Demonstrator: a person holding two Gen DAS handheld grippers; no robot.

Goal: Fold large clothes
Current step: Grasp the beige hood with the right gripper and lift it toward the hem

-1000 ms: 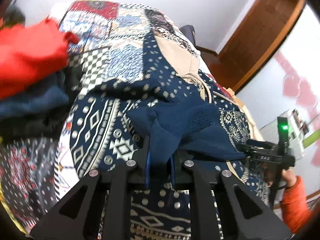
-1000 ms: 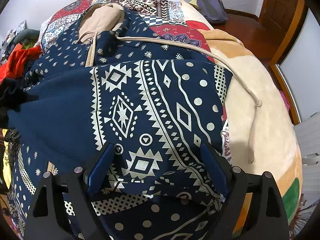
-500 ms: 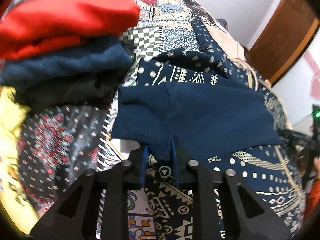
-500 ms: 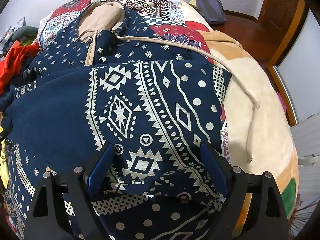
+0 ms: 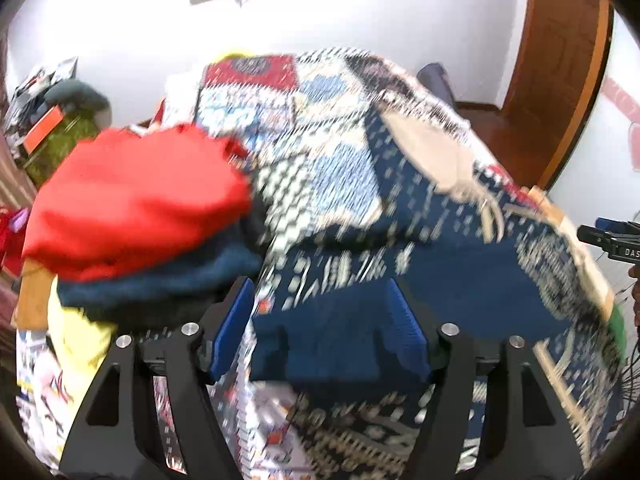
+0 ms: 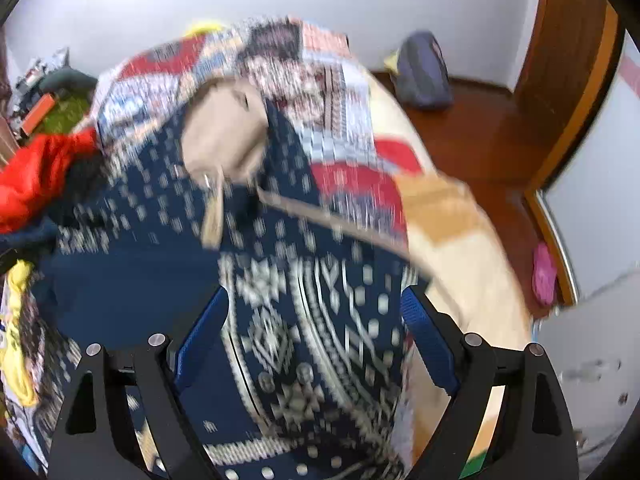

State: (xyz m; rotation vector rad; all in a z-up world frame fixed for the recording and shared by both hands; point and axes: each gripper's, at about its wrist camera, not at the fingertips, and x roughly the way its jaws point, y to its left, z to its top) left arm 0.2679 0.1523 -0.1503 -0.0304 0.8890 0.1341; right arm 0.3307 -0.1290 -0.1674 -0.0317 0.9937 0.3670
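Note:
A navy hoodie with a cream pattern [image 6: 312, 320] lies spread on the bed, its tan-lined hood [image 6: 224, 136] toward the far end and a long drawstring [image 6: 340, 220] trailing right. Its plain navy sleeve lies folded across the body [image 5: 340, 340]. My left gripper [image 5: 320, 328] is open above that sleeve and holds nothing. My right gripper [image 6: 316, 328] is open above the patterned body, empty. Its tip also shows at the right edge of the left wrist view [image 5: 608, 240]. Both views are motion-blurred.
A pile of clothes, red [image 5: 136, 200] on dark blue [image 5: 160, 280], sits at the bed's left side with yellow cloth [image 5: 80, 336] below. A patchwork quilt [image 5: 304, 120] covers the bed. A grey bag [image 6: 420, 68] lies on the wooden floor by the door [image 6: 568, 40].
My left gripper has opened and let go of the navy sleeve, which now lies across the hoodie. Both grippers have pulled back and tilted up, so the wall shows.

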